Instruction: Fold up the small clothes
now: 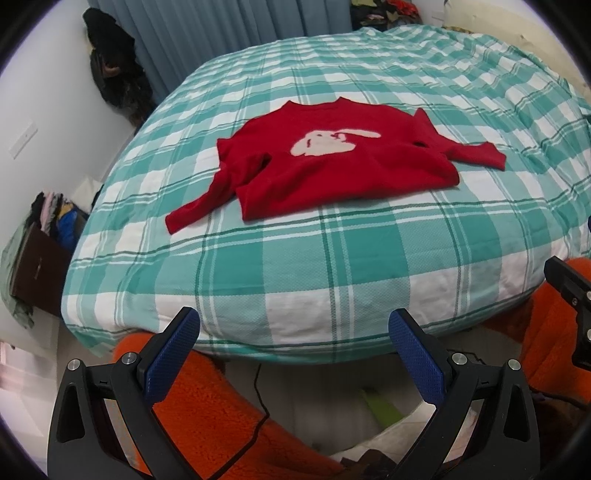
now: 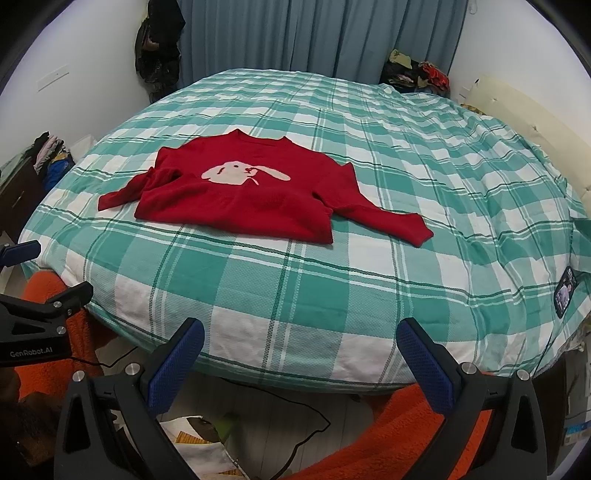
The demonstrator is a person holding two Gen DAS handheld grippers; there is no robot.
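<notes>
Bedroom, blue curtain (image 2: 295, 33) behind; your bed (image 2: 332, 295) carries a green-and-white checked cover. Item one, left: your left hand-held gripper (image 1: 293, 332), jaws spread wide, holding nothing, poised off the bed's near edge. Item two, centre: red sweater (image 2: 240, 195) with a white rabbit motif (image 2: 240, 173), laid flat, front up, sleeves out to either side, toward the bed's left half. Item three, right: your right hand-held gripper (image 2: 301, 339), likewise wide open and empty, at the near edge.
</notes>
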